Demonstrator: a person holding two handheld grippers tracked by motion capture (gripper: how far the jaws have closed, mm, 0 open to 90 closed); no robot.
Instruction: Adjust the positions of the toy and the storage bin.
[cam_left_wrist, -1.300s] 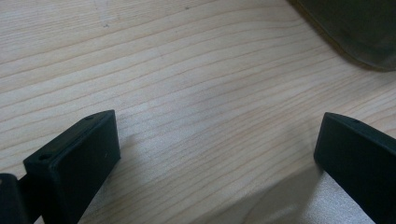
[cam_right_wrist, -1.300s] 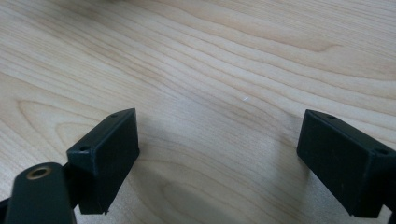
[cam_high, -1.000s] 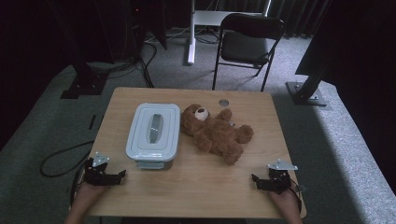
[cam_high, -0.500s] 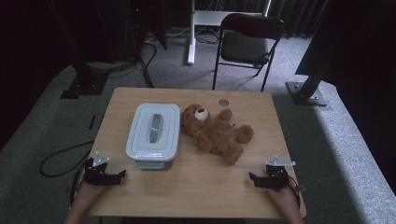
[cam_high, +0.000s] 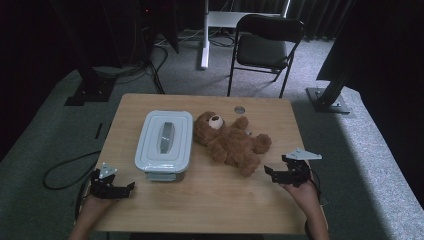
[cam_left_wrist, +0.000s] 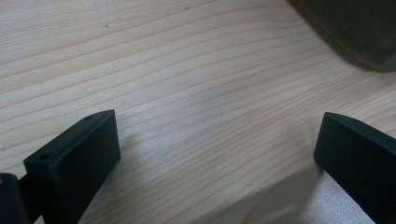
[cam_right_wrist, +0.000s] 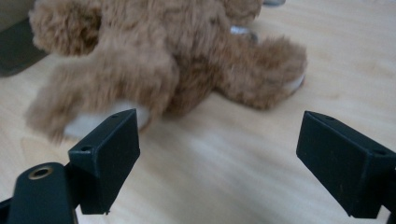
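Observation:
A brown teddy bear (cam_high: 231, 142) lies on its back in the middle of the wooden table (cam_high: 210, 205), right of a pale lidded plastic box (cam_high: 164, 140). My right gripper (cam_high: 270, 172) is open near the right edge, its jaws wide apart and pointing at the bear's near leg (cam_right_wrist: 93, 98), a short way off. The bear's body (cam_right_wrist: 177, 51) shows up close in the right gripper view. My left gripper (cam_high: 127, 188) rests open at the table's near left corner, with bare wood (cam_left_wrist: 196, 107) between its jaws. A dark corner of the box (cam_left_wrist: 355, 32) shows at the top right of the left gripper view.
A small round metal disc (cam_high: 239, 109) lies near the table's far edge. Behind the table stand a black folding chair (cam_high: 265, 47), a white desk leg (cam_high: 204, 37) and dark stand bases (cam_high: 327, 100). A black cable (cam_high: 65, 167) trails over the grey carpet at the left.
My right gripper has moved a little forward and left toward the bear's leg. The left gripper, the box and the bear have stayed put.

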